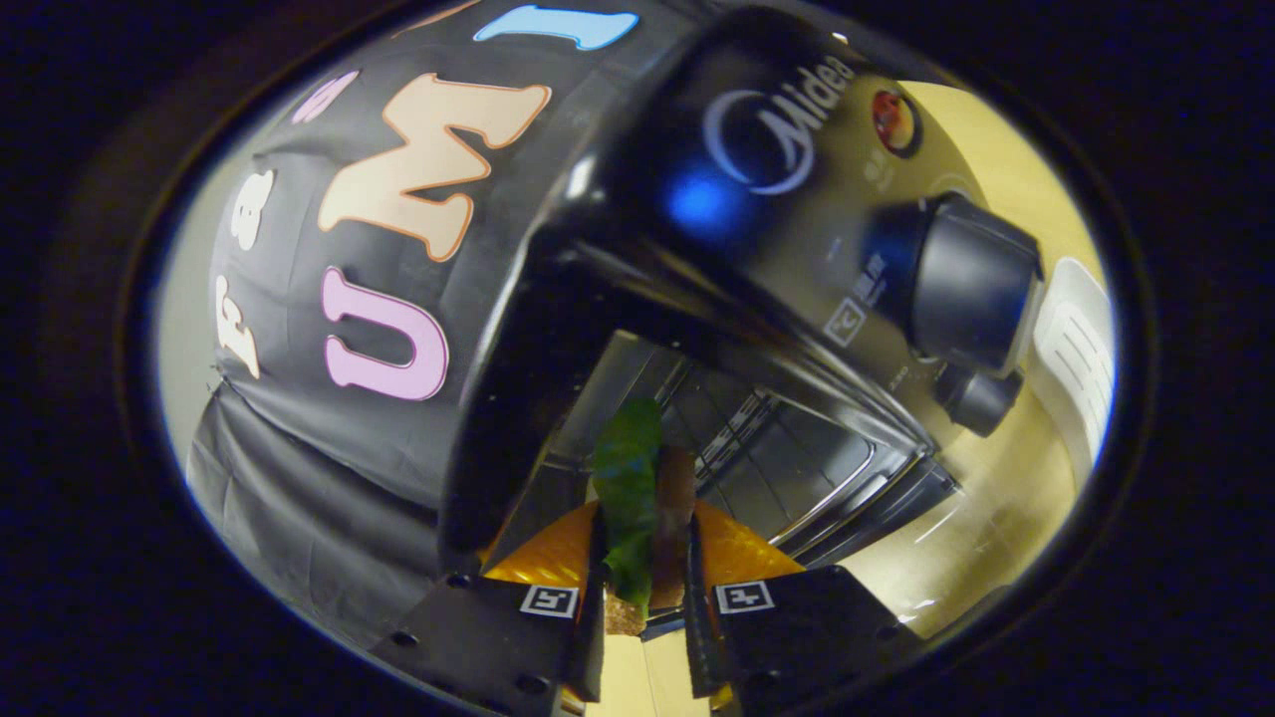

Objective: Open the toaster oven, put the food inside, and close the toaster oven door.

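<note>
Fingers (645, 583) pinching the food (637, 498) from both sides: a sandwich-like piece on edge, green leaf on the left face, brown layer on the right, crumbly tan bit at the bottom. Held at the mouth of the oven (757, 199), just ahead of the open cavity, wire rack (737, 428) visible inside. Beyond, glossy black front panel with large knob (971, 279) and smaller knob (981, 398). Pale wooden worktop (986, 518) beneath.

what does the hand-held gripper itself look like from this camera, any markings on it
The hand-held gripper shows two blocky finger bodies with small round screw holes. Each carries a square black-and-white tag, one on the left finger, one on the right.
</note>
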